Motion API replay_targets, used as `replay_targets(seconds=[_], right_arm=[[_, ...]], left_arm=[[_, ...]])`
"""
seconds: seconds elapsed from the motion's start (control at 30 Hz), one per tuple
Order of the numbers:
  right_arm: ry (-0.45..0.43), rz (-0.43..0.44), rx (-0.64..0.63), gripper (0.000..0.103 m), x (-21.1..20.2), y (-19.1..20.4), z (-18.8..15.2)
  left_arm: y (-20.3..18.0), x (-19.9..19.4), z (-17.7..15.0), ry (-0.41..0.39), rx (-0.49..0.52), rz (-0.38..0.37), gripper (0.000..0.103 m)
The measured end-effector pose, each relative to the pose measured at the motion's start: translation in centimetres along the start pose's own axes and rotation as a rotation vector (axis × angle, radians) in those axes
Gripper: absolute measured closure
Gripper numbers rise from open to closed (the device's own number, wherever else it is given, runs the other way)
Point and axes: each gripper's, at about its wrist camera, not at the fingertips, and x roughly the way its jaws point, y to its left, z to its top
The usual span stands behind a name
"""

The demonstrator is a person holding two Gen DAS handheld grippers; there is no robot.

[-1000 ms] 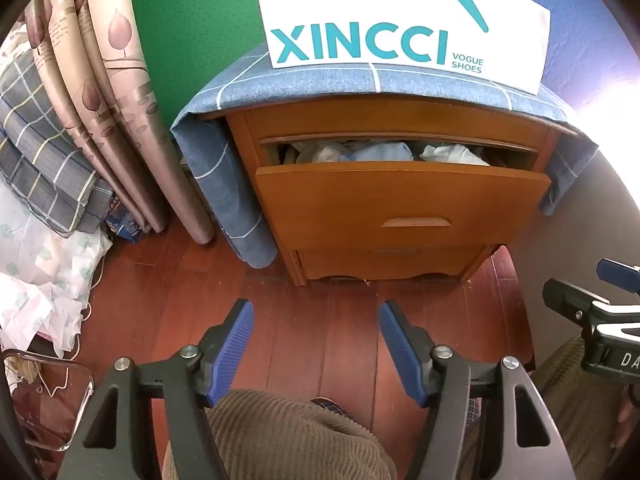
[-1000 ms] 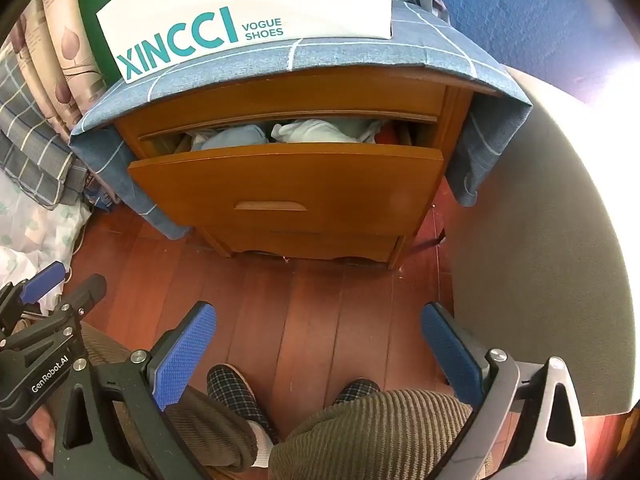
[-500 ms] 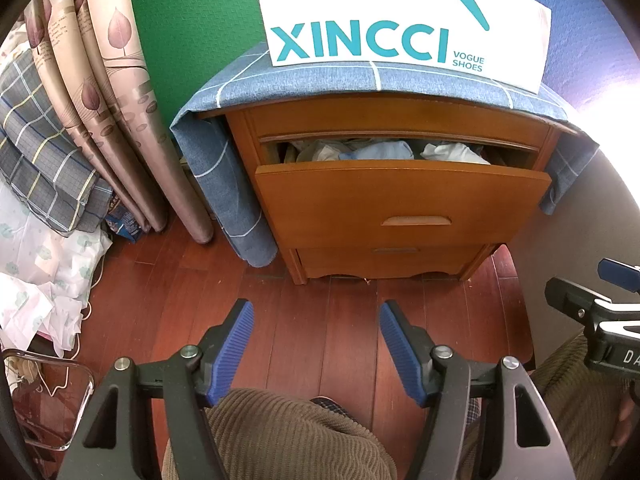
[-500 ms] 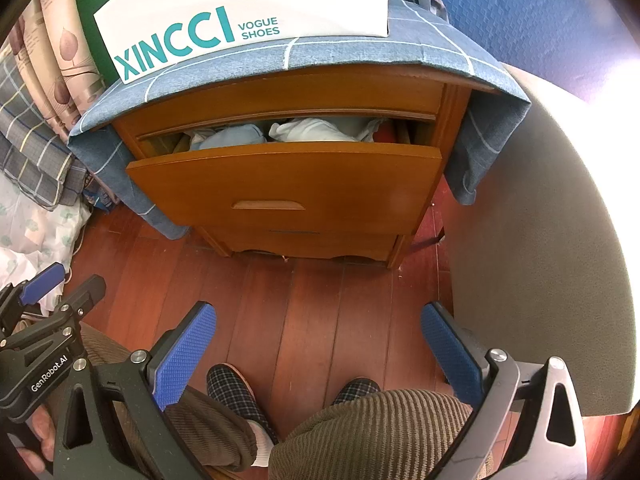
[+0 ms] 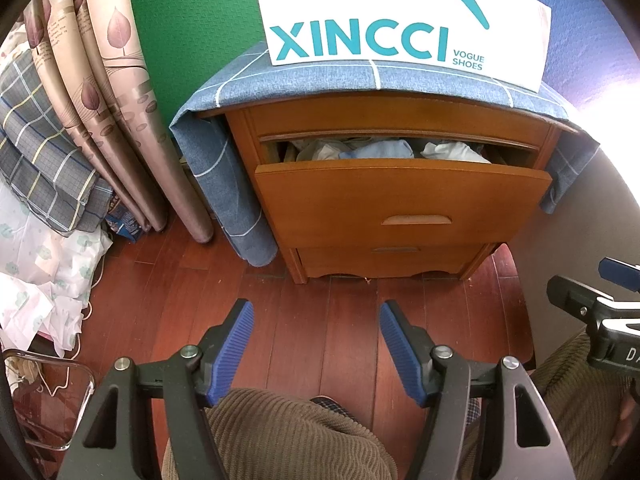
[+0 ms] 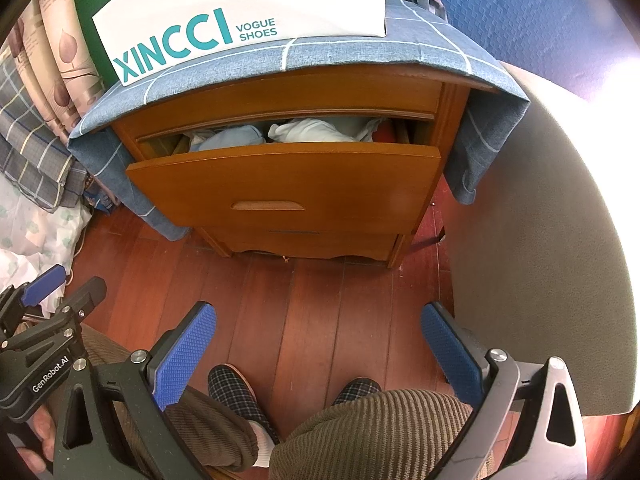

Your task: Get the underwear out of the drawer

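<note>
Left gripper: the left gripper [image 5: 317,338] is let go, its 2 blue pads [image 5: 234,350] wide apart with only bare floor [image 5: 320,312] showing between them. It holds nothing.
Right gripper: the right gripper [image 6: 318,350] is also spread wide and holds nothing. Its 2 blue pads [image 6: 184,356] stand far apart over the floor and the person's knees [image 6: 372,432].
Drawer: the top drawer [image 5: 400,200] of the wooden nightstand [image 5: 400,120] is pulled part way out. It sits ahead of both grippers and higher in both views, well apart from the pads.
Underwear: the underwear [image 5: 378,149] is a bunch of light blue and white cloth lying inside the open drawer, just behind the drawer front. From the left gripper it is straight ahead and a bit to the right. From the right gripper [image 6: 312,130] it is straight ahead and a bit to the left. No pad touches it.
Lower drawer: 1 more drawer [image 5: 394,258] sits under the open one and is closed.
On top: a blue checked cloth [image 5: 320,80] covers the nightstand, and a white shoe box [image 5: 400,12] with teal letters stands on it.
Off to the left: curtains [image 5: 100,80] with leaf prints hang beside the nightstand, next to a plaid blanket [image 5: 40,152].
Person: brown ribbed trousers and plaid slippers [image 6: 234,392] show low down, close under the grippers.
</note>
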Motion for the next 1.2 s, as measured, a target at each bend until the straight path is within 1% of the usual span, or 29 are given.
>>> replay_targets(seconds=[1.2], right_arm=[[-0.002, 0.01, 0.01, 0.002, -0.07, -0.09, 0.06]], left_arm=[[-0.02, 0.03, 0.11, 0.002, 0.0, 0.0, 0.036]])
